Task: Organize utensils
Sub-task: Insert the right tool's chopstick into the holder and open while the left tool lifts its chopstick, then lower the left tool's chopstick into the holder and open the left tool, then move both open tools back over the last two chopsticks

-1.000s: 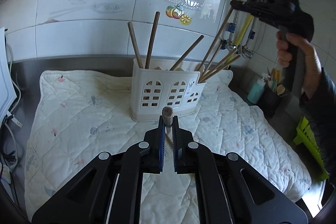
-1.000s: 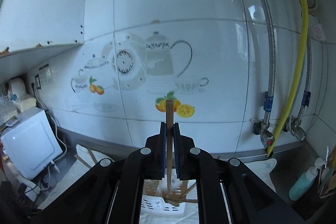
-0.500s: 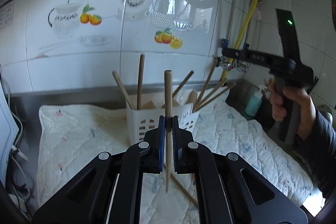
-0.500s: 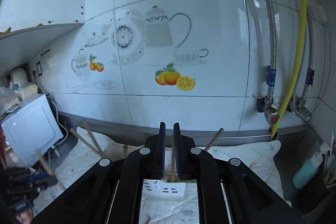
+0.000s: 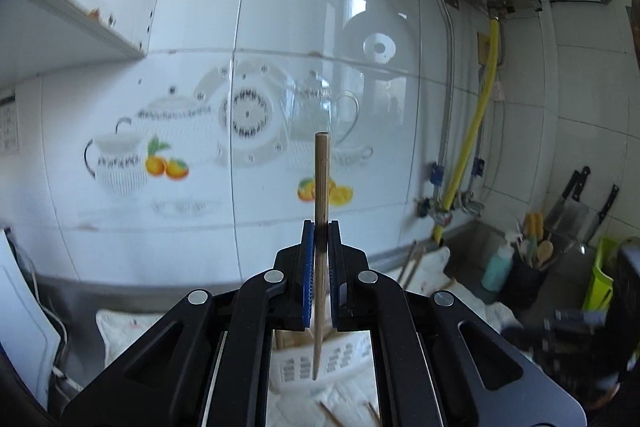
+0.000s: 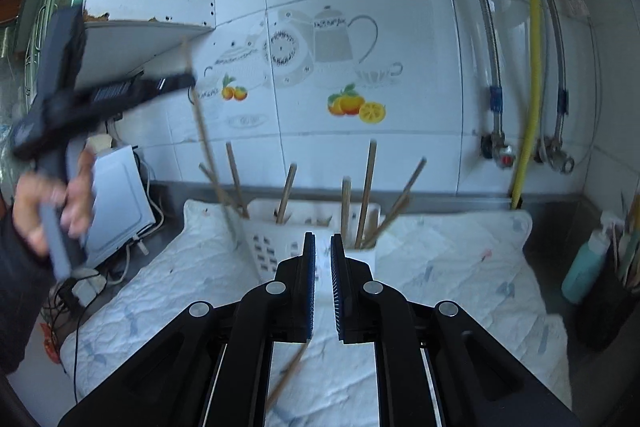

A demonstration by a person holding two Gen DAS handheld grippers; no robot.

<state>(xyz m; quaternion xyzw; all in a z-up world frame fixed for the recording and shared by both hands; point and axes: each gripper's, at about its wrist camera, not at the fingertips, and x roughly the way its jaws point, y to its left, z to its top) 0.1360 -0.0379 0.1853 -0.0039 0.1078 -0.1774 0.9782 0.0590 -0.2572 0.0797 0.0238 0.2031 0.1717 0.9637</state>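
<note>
Left gripper (image 5: 320, 255) clamps upright chopstick (image 5: 321, 187), tip above white holder (image 5: 336, 359) at 6 o'clock. Right gripper (image 6: 322, 259) fingers slightly parted, gripping nothing, holder at 12 o'clock on quilted mat (image 6: 440, 267). Loose chopstick (image 6: 288, 375) on mat, 6 o'clock.

In my right wrist view the utensil holder (image 6: 276, 243) sits centre frame on the quilted mat (image 6: 440, 267), chopsticks (image 6: 366, 195) standing in it, microwave (image 6: 120, 195) at left.
</note>
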